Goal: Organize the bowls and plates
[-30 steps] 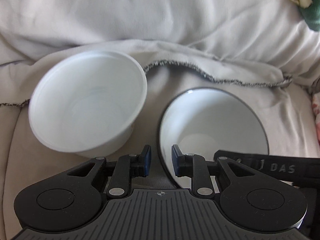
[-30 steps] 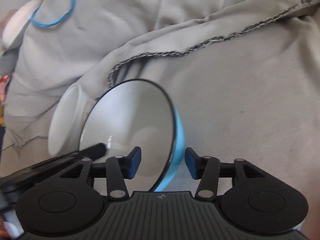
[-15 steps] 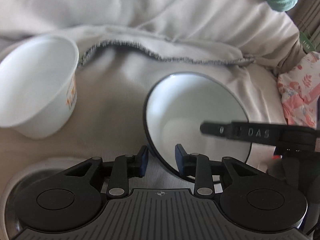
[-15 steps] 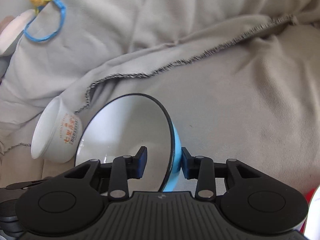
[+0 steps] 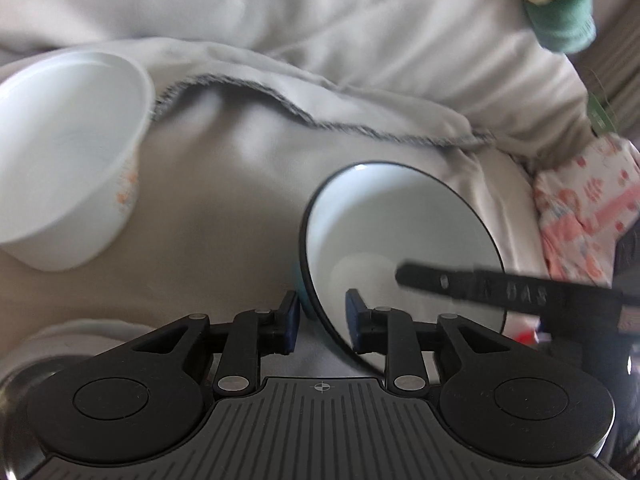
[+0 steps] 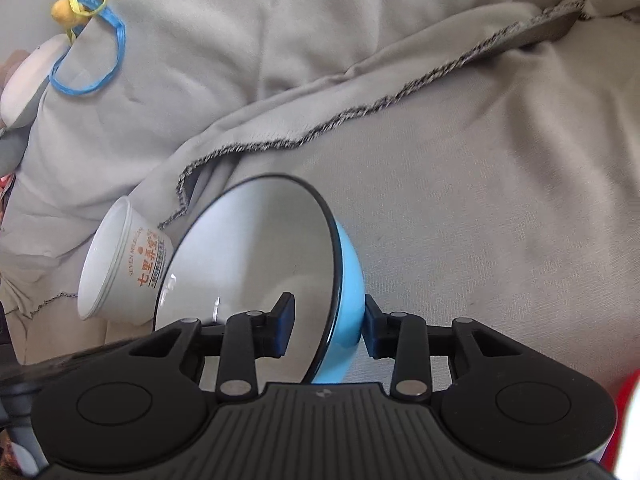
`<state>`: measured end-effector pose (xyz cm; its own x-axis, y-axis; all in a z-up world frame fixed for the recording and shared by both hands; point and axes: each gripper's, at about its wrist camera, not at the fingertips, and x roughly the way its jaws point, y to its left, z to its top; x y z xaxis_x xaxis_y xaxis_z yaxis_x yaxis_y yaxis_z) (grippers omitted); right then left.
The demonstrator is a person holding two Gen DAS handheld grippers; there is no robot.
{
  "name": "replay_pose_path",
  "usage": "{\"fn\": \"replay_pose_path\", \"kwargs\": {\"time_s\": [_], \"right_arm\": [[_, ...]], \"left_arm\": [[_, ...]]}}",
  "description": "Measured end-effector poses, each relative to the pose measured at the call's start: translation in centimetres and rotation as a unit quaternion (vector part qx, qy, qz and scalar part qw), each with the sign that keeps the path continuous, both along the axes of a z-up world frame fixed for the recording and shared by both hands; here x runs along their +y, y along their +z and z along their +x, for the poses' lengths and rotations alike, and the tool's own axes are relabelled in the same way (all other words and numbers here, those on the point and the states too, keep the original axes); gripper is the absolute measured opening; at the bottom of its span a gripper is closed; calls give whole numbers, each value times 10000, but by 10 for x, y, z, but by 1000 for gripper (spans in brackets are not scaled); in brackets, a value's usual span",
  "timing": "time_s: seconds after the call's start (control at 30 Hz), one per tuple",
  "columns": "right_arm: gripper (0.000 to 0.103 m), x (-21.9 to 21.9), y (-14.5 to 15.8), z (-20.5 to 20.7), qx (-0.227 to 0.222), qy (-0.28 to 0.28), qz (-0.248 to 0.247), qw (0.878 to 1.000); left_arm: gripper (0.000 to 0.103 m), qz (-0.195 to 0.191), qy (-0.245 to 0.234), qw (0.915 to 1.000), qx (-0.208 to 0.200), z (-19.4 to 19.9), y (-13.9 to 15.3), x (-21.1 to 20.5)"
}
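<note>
Grey blanket point(image 6: 480, 200), perhaps bedding, bears white cup point(image 6: 120, 264).

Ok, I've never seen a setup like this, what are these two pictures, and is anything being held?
The black parts are hand-held two-finger grippers, one in each of a person's hands, each with a camera looking along its fingers. One picture is from the left gripper, the other from the right gripper. On a grey cloth are a white bowl and a tipped blue bowl. The right gripper clamps the blue bowl's wall; the left gripper's jaws are closing around its rim, not yet pressing.
</note>
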<state>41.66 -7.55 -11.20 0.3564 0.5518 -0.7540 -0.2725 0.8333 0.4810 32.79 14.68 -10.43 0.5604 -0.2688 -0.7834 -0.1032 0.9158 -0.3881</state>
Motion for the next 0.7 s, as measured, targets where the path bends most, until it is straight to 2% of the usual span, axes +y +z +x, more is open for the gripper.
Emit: {"fn": "replay_pose_path", "kwargs": {"time_s": [0.13, 0.3, 0.4, 0.7], "right_arm": [[36, -7, -1, 3, -2, -123, -153, 9998], [36, -6, -6, 2, 39, -52, -161, 9998], [36, -6, -6, 1, 28, -51, -161, 9999], [39, 1, -9, -1, 68, 20, -257, 9996]], "left_arm": [[30, 123, -118, 9998, -65, 4, -9, -11], [29, 312, 20, 9994, -165, 5, -14, -10], [24, 178, -29, 9996, -211, 5, -16, -9], [24, 337, -54, 9989, -331, 8, -12, -11]]}}
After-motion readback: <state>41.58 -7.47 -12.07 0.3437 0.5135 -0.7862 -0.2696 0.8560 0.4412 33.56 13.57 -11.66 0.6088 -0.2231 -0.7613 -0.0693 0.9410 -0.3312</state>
